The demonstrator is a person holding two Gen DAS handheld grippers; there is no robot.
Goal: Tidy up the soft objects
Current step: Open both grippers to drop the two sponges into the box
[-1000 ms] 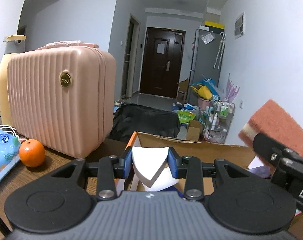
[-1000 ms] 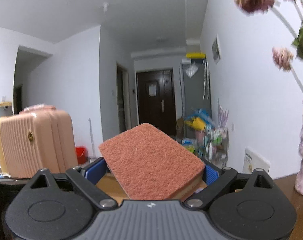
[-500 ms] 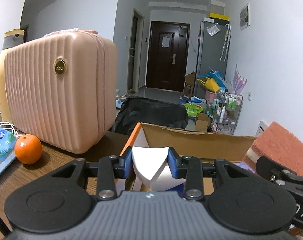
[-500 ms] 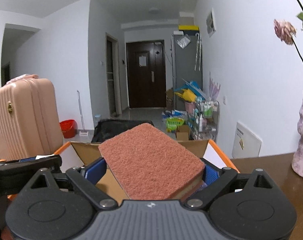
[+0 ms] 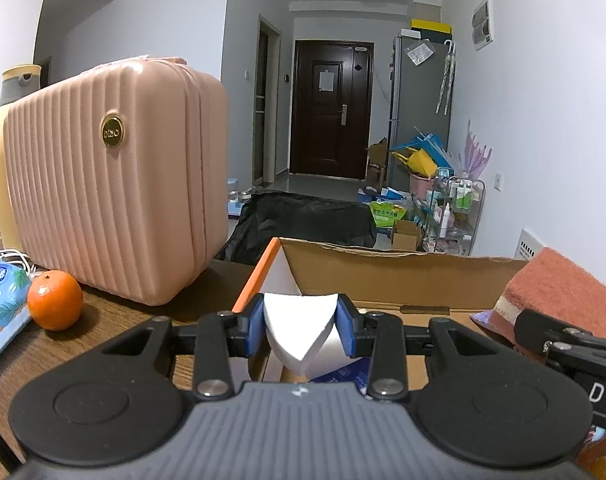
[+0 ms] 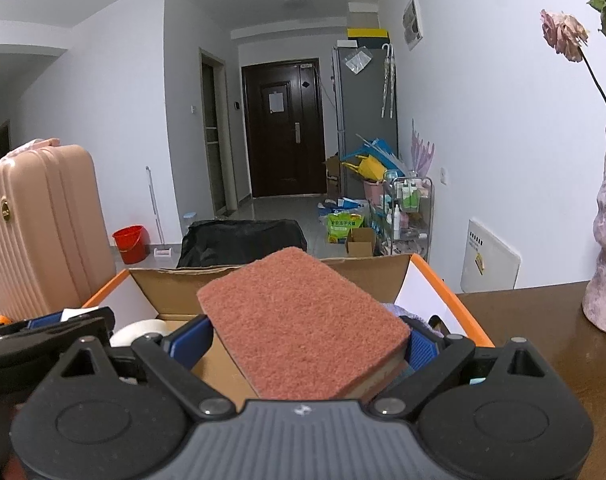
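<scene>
Since a second ago, both held things have been brought low over the cardboard box (image 6: 263,270) at mid-frame. A light, springy scouring sponge (image 6: 303,320) is pinched edgewise in the right jaws; a soft white sponge (image 5: 301,328) is squeezed narrowly in the left jaws.

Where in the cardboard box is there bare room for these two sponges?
Bare cardboard floor shows mid-box, between the white roll on its left and the purple cloth crowding its right side. The table strip between orange and box is also free.

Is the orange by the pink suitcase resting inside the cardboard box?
No, the orange sits on the wooden table beside the pink suitcase, outside the cardboard box.
</scene>
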